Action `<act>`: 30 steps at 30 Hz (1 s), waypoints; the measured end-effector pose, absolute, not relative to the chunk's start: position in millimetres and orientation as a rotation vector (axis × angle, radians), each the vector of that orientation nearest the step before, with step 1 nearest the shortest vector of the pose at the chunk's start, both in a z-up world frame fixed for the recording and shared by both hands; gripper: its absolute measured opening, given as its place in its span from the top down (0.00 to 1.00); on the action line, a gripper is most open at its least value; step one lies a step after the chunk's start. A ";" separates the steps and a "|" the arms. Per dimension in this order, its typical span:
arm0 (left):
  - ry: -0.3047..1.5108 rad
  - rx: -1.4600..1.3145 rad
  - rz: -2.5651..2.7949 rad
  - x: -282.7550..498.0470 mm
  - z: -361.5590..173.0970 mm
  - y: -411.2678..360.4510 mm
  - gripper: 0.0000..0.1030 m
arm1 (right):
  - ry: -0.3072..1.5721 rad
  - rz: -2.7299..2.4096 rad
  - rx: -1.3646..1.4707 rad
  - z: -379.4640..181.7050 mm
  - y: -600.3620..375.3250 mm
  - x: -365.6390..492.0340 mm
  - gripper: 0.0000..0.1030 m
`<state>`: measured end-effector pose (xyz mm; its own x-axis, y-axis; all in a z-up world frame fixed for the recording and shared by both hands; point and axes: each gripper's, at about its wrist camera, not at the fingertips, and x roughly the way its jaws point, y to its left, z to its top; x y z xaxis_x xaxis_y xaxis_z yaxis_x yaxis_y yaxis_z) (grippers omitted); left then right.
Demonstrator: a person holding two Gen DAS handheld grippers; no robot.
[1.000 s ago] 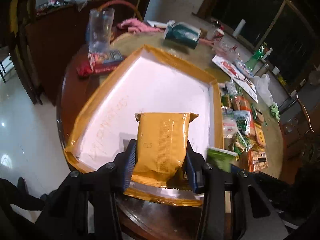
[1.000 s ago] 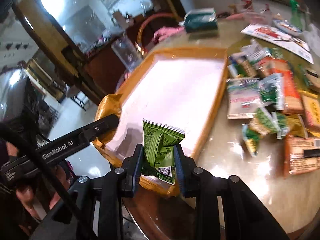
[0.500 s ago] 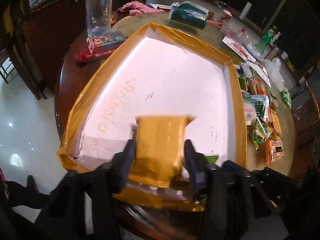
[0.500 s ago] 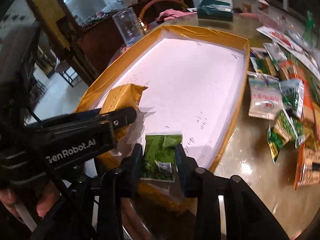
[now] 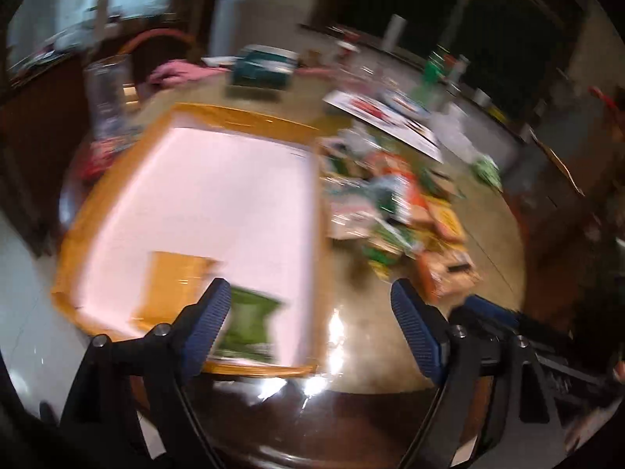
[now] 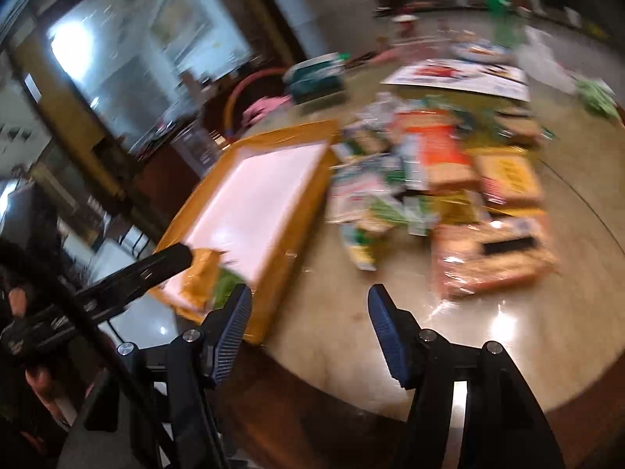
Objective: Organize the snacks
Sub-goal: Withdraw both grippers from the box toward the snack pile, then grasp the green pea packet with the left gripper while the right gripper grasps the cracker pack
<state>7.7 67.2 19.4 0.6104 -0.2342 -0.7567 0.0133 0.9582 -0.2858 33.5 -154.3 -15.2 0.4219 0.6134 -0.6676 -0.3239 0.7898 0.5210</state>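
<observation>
Both packets have left the tongs since the earlier frames: the yellow packet (image 5: 175, 285) and the green packet (image 5: 248, 322) now lie flat in the tray (image 5: 250, 117), side by side at its near edge, and both views have swung right toward the loose pile.

Left tongs (image 5: 308, 322): jaws have just been opening and stand wide apart, nothing between them. The green packet shows just past the left pad at 9 o'clock, not gripped. Right tongs (image 6: 310, 330): jaws have just been opening, moderately spread, empty, over bare table (image 6: 340, 285).

Location of work items: in the right wrist view the tray sits at 10 o'clock and the snack pile (image 6: 429, 179) at 1 o'clock, just beside the tray's right wall. The nearest large wrapped pack (image 6: 496, 258) lies at 2 o'clock.

Hazards from this state:
- Both views are heavily blurred. A grasp attempted during fast travel is likely to land on the wrong packet or pinch two overlapping ones.
- The pile overlaps densely; dragging one item could pull neighbours along.
- The two deposited packets sit at the tray's near edge; a low return pass could knock them out.
- The table is glossy, so a flat packet may slide away from closing jaws.
</observation>
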 end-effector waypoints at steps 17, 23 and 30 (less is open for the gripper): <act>0.971 -0.189 -0.150 24.5 2.3 30.3 0.18 | 1.149 0.235 0.566 -79.2 -217.8 94.7 0.28; 0.959 -0.201 -0.136 22.3 -0.3 38.2 0.18 | 1.173 0.070 0.531 -77.7 -203.1 117.6 0.20; 0.963 -0.180 -0.168 20.8 0.5 31.3 0.18 | 1.151 -0.051 0.355 -83.9 -195.7 125.9 0.18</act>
<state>20.8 31.3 0.5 0.5602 -0.2213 -0.7982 0.0615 0.9721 -0.2264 125.9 -195.7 -83.9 0.4127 0.1411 -0.8999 0.2203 0.9432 0.2489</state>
